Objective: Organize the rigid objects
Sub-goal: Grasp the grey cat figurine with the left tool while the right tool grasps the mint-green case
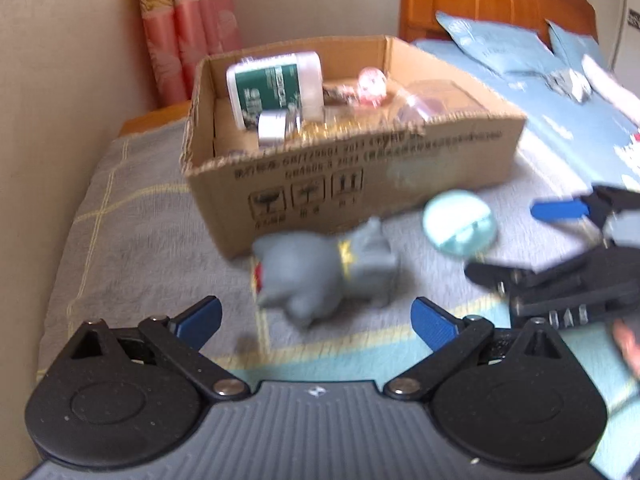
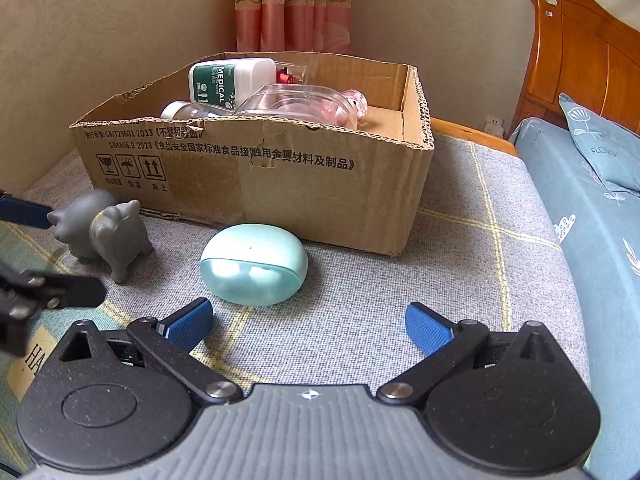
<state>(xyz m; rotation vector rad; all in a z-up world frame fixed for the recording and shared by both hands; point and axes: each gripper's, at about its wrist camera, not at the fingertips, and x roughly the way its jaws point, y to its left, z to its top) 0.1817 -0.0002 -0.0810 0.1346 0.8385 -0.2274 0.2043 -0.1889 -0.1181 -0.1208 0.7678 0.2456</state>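
We hold our left gripper (image 1: 316,318) low over the grey blanket (image 1: 132,248), its jaws spread wide and nothing between them. The grey toy animal (image 1: 324,272) stands just ahead of the gap, nearer the left fingertip line than the right, apart from both blue pads (image 1: 202,316). The left wrist view is smeared by motion, so we cannot tell for sure which way the toy faces; it seems to have a yellow collar.

Our right gripper (image 2: 308,320) is also released, jaws wide and empty. The mint green oval case (image 2: 254,264) lies on the blanket just ahead of it, closer to the left pad (image 2: 192,320) than to the right one, touching neither. In the right wrist view the toy animal (image 2: 106,232) stands to the left of the case, near it but apart, with one finger of the left gripper (image 2: 24,212) reaching in beside it.

Behind both things sits the open cardboard box (image 2: 320,184), its front wall just beyond the case. Inside we see a white and green swab tub (image 2: 228,80), a clear plastic container (image 2: 300,106) and a small jar (image 2: 188,112) lying together. A wooden bed head (image 2: 580,56) and a blue pillow (image 2: 600,148) stand to the right, pink curtains (image 2: 294,4) in the corner behind.
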